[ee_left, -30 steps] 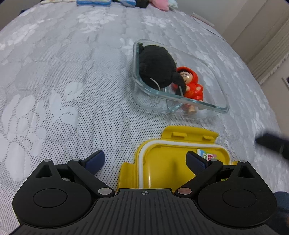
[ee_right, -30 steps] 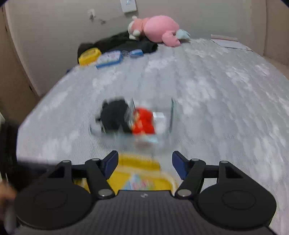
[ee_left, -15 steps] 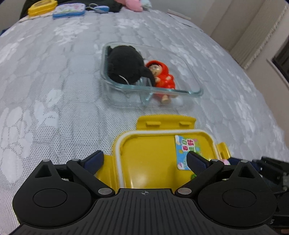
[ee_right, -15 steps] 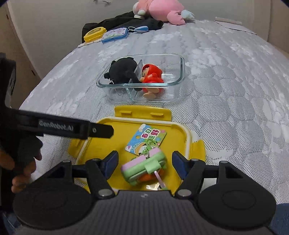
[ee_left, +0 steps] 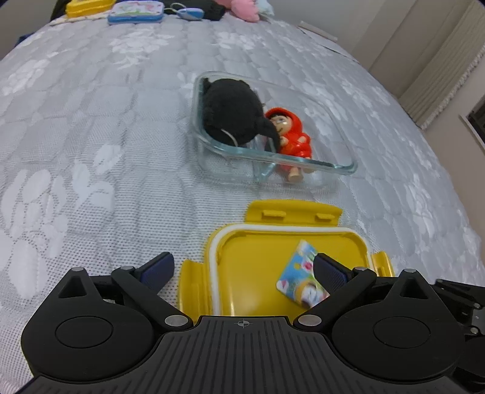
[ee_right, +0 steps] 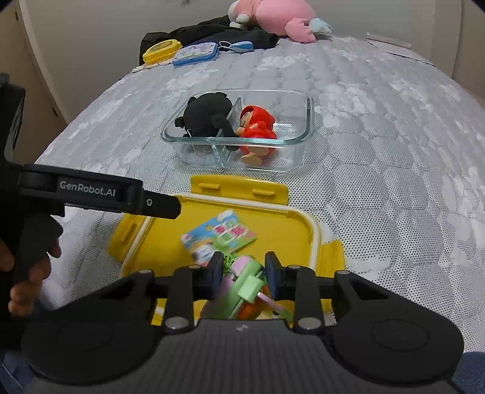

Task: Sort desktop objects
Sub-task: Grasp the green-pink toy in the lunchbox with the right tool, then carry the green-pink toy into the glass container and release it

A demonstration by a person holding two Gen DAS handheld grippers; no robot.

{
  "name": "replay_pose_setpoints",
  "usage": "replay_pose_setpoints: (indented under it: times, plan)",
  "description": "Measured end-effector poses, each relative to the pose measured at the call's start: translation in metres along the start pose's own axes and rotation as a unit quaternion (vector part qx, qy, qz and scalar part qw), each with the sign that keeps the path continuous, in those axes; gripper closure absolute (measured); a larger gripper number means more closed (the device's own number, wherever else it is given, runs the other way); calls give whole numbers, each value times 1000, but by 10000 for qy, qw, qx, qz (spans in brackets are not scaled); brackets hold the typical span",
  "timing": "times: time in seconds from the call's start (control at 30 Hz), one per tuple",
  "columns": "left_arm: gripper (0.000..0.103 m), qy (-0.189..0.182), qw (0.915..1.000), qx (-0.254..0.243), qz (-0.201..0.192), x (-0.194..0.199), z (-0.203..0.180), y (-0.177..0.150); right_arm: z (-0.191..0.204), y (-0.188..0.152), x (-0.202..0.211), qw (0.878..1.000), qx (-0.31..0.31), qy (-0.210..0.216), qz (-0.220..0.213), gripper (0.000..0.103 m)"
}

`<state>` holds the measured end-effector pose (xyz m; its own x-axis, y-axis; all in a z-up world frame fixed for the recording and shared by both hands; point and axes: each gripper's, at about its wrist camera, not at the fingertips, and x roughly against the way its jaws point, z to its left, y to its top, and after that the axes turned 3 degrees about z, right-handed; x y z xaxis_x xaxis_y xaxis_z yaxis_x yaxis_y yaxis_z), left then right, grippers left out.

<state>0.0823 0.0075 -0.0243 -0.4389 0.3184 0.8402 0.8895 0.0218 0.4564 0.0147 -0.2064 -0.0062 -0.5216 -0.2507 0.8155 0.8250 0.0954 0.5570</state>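
Observation:
A yellow lid with a white seal lies upside down on the bed, with a small picture card on it. My right gripper is closing, its pads against the sides of a pink and green toy on the lid's near part. My left gripper hangs open over the lid, nothing between its fingers, with the card by its right finger. Beyond stands a divided glass container with a black plush in its left compartment and a red-hooded doll in its right.
The left gripper's finger and a hand reach in from the left in the right wrist view. At the far end of the quilted bed lie a yellow case, a blue tin, dark clothing and a pink plush.
The right gripper's jaws have come together around the pink and green toy. The picture card has slid and turned a little on the lid. The left gripper has hardly moved.

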Motion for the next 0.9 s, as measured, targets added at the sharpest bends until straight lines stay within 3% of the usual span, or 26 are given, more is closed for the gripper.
replay_pose_setpoints:
  times: [0.27, 0.5, 0.7, 0.9]
  plan:
    - [2, -179, 9963, 833, 105, -2, 26, 7, -11, 31, 20, 9999, 50, 67, -118, 74]
    - [2, -208, 9985, 474, 178, -3, 14, 9, -10, 79, 48, 9983, 249, 91, -511, 74]
    - [2, -183, 9993, 236, 221, -5, 8, 7, -5, 137, 53, 9935, 539, -284, -961, 74]
    - [2, -264, 9986, 348, 286, -10, 12, 11, -6, 179, 20, 9915, 518, -634, -1010, 74]
